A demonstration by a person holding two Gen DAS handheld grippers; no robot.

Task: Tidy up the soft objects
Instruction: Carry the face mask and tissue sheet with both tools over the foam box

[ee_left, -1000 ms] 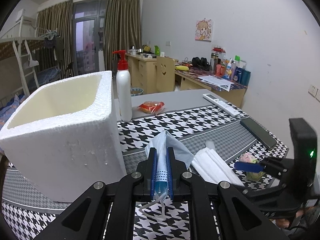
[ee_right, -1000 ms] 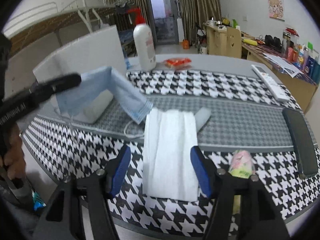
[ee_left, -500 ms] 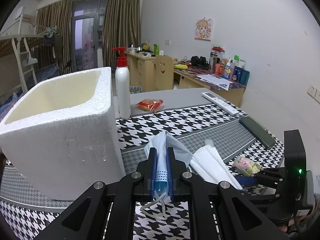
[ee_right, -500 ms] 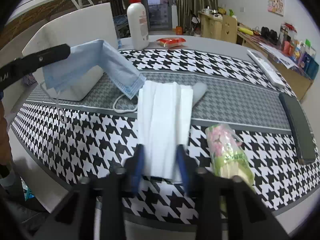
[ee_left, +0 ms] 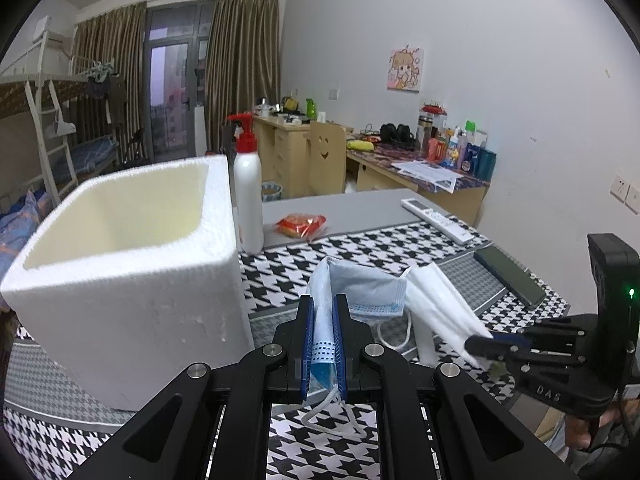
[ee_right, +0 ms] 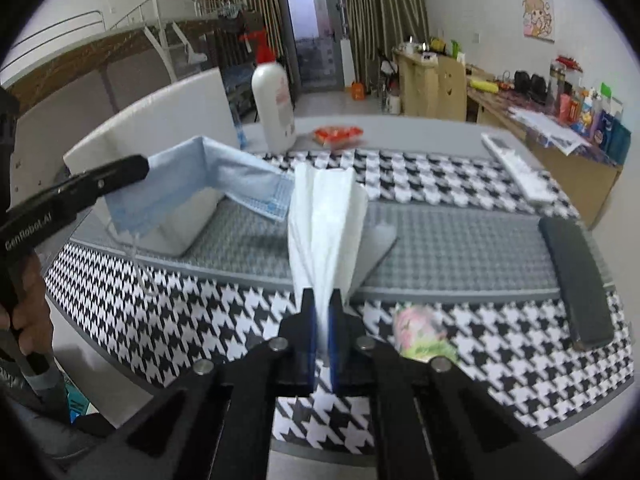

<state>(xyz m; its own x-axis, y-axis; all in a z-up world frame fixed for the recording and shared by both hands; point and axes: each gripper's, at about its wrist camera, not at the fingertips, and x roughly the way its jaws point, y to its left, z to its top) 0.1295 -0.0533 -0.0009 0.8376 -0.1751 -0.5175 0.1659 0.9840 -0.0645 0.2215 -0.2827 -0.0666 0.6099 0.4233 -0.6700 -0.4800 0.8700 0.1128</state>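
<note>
Grippers both clamped. My left gripper (ee_left: 323, 332) pinches the blue face mask (ee_left: 360, 292), which hangs folded over its tip above the houndstooth table mat (ee_right: 168, 320), just beside the white foam box (ee_left: 132, 264). My right gripper (ee_right: 322, 320) is closed on the near edge of the white mask (ee_right: 326, 224), whose far end fans upward off the mat. Pink-and-green packet (ee_right: 422, 332) lies just right of my right gripper; dark phone (ee_right: 576, 280) farther right. Pump bottle (ee_left: 248, 200) stands behind the box.

Matte black two-finger left gripper (ee_left: 323, 344) with blue pads (ee_left: 308, 336), silver screws (ee_left: 273, 349) (white lettering shows in the right-wrist view's left edge).
</note>
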